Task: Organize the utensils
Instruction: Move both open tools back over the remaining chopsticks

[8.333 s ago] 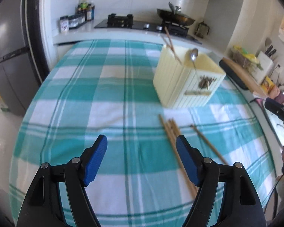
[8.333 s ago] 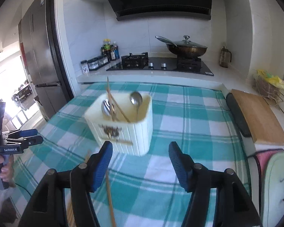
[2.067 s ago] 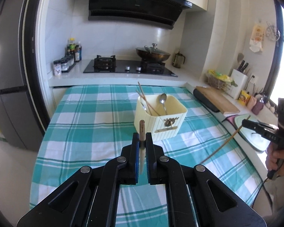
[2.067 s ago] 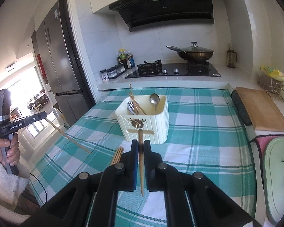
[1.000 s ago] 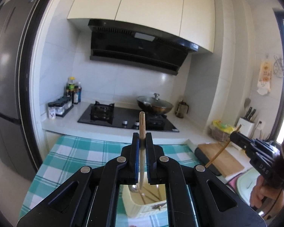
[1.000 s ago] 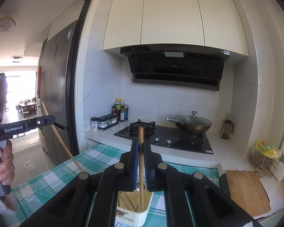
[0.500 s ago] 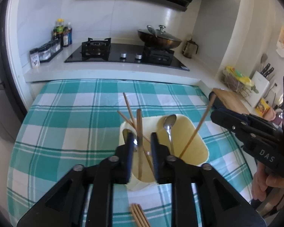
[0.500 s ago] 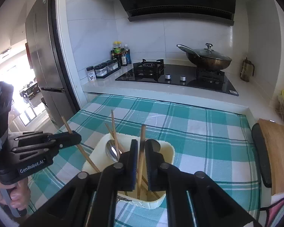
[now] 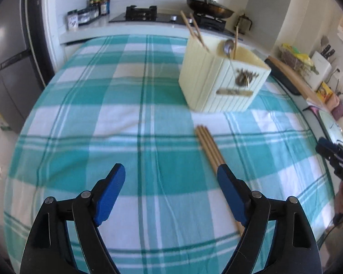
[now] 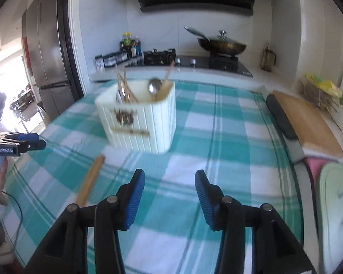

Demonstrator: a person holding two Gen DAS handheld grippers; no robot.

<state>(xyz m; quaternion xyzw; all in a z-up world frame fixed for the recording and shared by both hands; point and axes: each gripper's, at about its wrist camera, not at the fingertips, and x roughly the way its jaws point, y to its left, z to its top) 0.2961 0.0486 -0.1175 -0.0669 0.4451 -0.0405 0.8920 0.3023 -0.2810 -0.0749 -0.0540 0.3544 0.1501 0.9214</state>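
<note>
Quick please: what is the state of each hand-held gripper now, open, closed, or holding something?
Left hand-held gripper: jaws opening, nothing between them.
Right hand-held gripper: jaws opening, nothing between them.

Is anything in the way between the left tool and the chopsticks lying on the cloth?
Nothing visible. The left tool, jaws opening and empty, has only bare checked cloth ahead; the chopsticks lie beside its right finger.
</note>
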